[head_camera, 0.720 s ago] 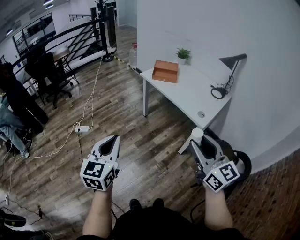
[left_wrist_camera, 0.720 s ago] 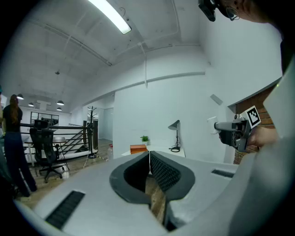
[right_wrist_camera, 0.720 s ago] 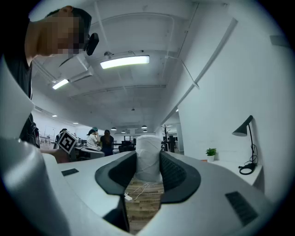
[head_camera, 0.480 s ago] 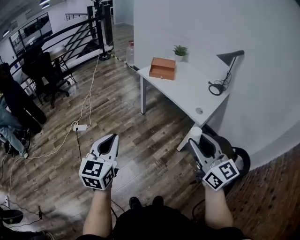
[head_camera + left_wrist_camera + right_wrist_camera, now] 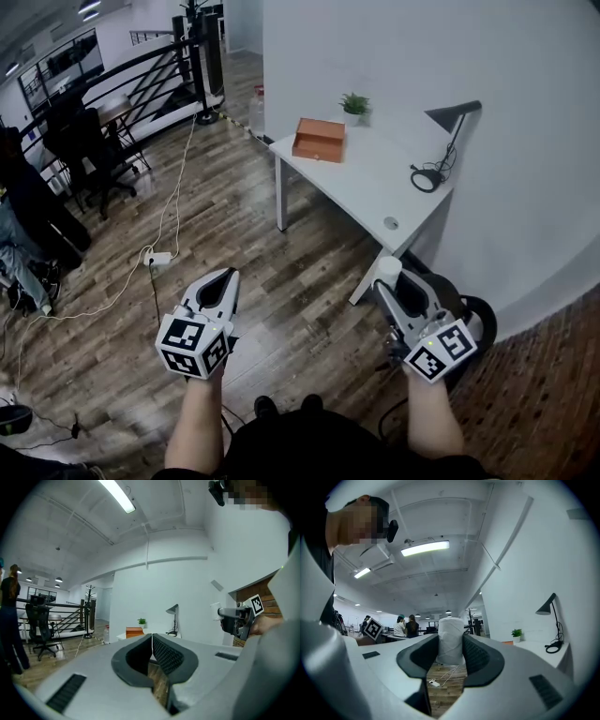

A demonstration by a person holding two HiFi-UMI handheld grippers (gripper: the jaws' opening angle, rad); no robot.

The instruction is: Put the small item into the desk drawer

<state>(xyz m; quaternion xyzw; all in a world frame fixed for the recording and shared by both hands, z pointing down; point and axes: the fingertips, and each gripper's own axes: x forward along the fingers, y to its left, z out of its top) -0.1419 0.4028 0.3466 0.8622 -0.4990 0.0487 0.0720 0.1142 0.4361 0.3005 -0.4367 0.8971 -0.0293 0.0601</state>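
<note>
Extending both forearms forward over the floor (image 5: pixel 281 281), roughly level. Clenching the left hand-held gripper (image 5: pixel 226 276) on nothing. Grasping a white roll (image 5: pixel 387 269) upright in the right hand-held gripper (image 5: pixel 384 281). Facing the tabletop (image 5: pixel 370 183) and orange drawer (image 5: pixel 319 139), well ahead.

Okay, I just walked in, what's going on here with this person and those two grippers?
A person holds a gripper in each hand. The right gripper is shut on a white roll, upright between its jaws. The left gripper is shut and empty. The white desk with the orange drawer box stands some way ahead, so the roll is not in it yet.
</note>
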